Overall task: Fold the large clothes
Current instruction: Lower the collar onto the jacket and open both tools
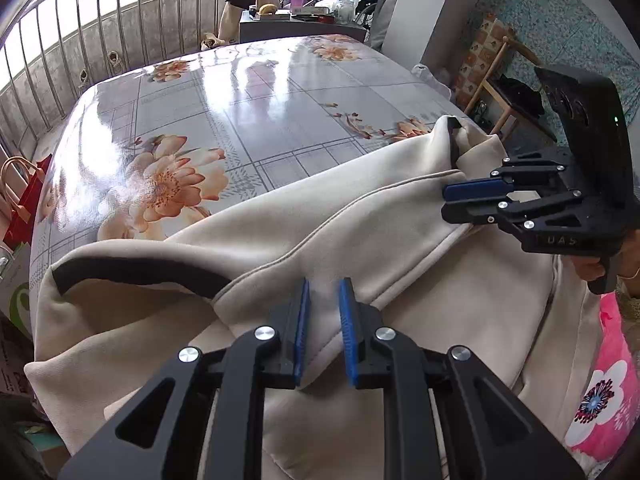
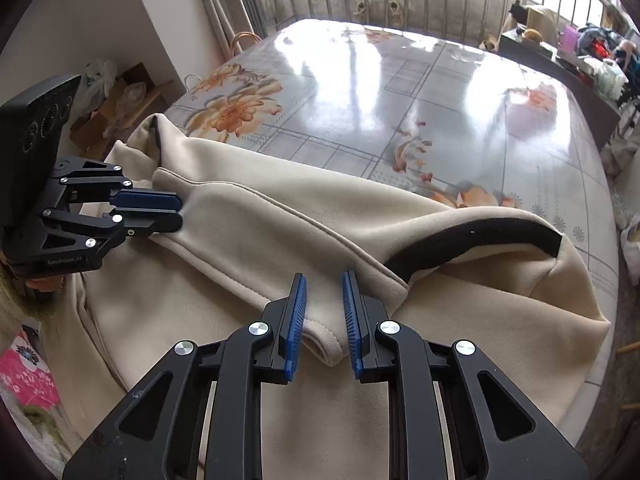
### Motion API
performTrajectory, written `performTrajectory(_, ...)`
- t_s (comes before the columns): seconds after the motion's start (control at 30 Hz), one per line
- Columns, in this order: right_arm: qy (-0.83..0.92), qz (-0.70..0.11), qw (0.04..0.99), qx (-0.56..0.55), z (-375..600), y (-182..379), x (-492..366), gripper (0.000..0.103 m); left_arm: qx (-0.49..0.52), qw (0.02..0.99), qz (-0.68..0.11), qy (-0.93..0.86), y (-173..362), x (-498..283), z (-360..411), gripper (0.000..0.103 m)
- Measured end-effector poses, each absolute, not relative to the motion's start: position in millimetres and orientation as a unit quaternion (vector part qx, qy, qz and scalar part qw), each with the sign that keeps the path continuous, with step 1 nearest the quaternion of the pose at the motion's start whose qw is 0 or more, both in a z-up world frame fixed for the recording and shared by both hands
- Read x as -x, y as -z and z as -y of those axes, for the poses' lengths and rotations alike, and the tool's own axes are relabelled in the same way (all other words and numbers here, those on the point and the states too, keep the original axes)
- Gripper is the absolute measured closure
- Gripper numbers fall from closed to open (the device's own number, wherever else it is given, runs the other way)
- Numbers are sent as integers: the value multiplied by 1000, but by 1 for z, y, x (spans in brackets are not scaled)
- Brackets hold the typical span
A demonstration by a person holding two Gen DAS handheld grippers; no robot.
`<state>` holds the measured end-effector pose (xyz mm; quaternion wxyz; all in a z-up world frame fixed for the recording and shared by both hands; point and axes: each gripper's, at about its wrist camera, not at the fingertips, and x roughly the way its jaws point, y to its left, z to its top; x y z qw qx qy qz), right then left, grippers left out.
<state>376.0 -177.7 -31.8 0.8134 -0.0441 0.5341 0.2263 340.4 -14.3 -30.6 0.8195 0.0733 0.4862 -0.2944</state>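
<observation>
A large beige garment (image 1: pixel 360 248) with black trim (image 1: pixel 132 276) lies on the near part of the floral table; it also fills the right wrist view (image 2: pixel 280 240). My left gripper (image 1: pixel 324 288) is partly open with a fold of the garment's hem between its blue pads (image 1: pixel 347 320). It shows at the left of the right wrist view (image 2: pixel 178 210), jaws close together at the hem. My right gripper (image 2: pixel 324 284) is partly open around a hem corner (image 2: pixel 324 344). In the left wrist view it (image 1: pixel 446 204) looks nearly shut on the fabric edge.
The glossy floral tablecloth (image 1: pixel 240 92) covers the far table. A metal railing (image 1: pixel 100 24) runs behind it. A cluttered side table (image 1: pixel 312 12) stands at the back. Bags (image 1: pixel 24 200) and boxes (image 2: pixel 120 96) sit off the table's left side. A wooden stool (image 1: pixel 508 92) stands at the right.
</observation>
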Motion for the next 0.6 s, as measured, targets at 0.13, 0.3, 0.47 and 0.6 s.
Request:
performTrajectory(0.13, -210, -535, 817, 39, 179, 10, -376, 82, -74, 820, -485, 294, 31, -341, 14, 88)
performTrajectory(0.3, -178, -516, 835, 68, 173, 3, -380, 73, -70, 824, -480, 292, 33, -340, 12, 88)
performTrajectory(0.47, -143, -556, 818, 34, 208, 29, -382, 68, -70, 825, -480, 289, 32, -337, 12, 88)
performTrajectory(0.6, -137, -522, 841, 21, 211, -8, -372, 70, -69, 825, -480, 291, 32, -337, 11, 88)
